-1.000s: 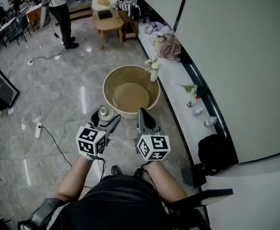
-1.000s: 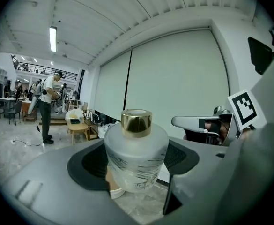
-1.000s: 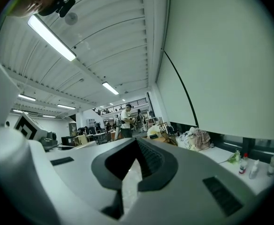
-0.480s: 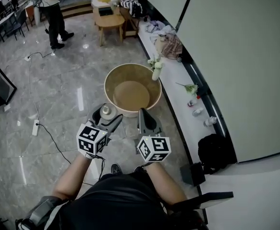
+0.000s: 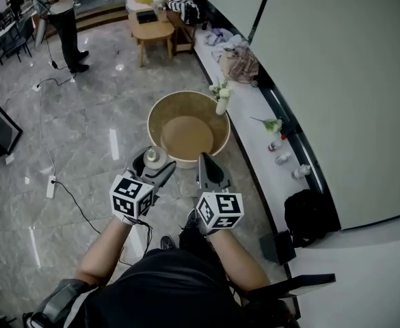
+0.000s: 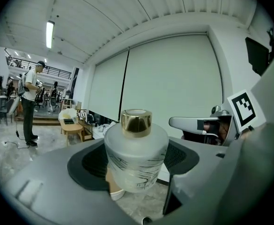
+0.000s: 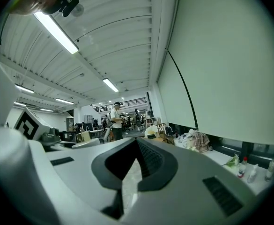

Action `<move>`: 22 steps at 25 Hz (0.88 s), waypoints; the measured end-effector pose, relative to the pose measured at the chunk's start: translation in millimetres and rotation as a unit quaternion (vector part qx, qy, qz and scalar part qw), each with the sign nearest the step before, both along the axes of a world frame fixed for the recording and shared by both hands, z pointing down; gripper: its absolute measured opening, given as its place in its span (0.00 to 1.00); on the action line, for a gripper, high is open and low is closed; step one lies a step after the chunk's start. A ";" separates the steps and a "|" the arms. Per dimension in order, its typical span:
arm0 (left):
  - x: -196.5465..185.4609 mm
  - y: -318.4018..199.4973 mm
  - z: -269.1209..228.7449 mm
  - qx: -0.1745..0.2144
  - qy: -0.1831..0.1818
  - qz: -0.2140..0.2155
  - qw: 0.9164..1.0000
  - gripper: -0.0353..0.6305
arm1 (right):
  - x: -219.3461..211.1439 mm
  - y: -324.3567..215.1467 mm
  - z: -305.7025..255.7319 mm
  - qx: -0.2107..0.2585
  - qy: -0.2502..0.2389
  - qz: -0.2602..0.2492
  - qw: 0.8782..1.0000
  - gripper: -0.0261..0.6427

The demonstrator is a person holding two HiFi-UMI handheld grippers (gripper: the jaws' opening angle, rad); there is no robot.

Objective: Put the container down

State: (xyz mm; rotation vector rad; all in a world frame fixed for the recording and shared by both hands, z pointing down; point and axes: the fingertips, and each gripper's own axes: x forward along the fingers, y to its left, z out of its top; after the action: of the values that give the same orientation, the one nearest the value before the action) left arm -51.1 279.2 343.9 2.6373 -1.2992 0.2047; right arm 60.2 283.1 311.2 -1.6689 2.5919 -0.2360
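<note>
L claw holds container upright, off the floor.

L gripper [image 5: 150, 167] is clamped on the frosted container [image 6: 136, 156], one jaw each side, gold cap up, long axis vertical. It hangs over the floor [image 5: 104, 142], just short of the tub [image 5: 188, 93], which lies straight ahead. R gripper [image 5: 208, 164] is alongside, jaws together, empty. Set-down likely means lowering straight down w/ L arm, keeping the base level; exact spot unclear.
</note>
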 end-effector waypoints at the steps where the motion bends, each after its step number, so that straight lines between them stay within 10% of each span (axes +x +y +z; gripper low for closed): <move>1: 0.0 -5.4 0.5 -0.001 -0.001 -0.003 1.000 0.56 | 2.6 -6.4 1.2 0.000 0.001 0.001 1.000 0.05; 22: 35.3 -173.7 20.6 -0.027 0.006 -0.074 0.997 0.56 | 55.1 -176.6 39.3 -0.035 -0.019 -0.029 0.999 0.05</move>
State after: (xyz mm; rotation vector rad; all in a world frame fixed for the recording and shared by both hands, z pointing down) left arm -15.8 105.5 364.5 2.4812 -1.4562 0.1993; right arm 115.3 106.5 350.5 -1.5944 2.6365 -0.3604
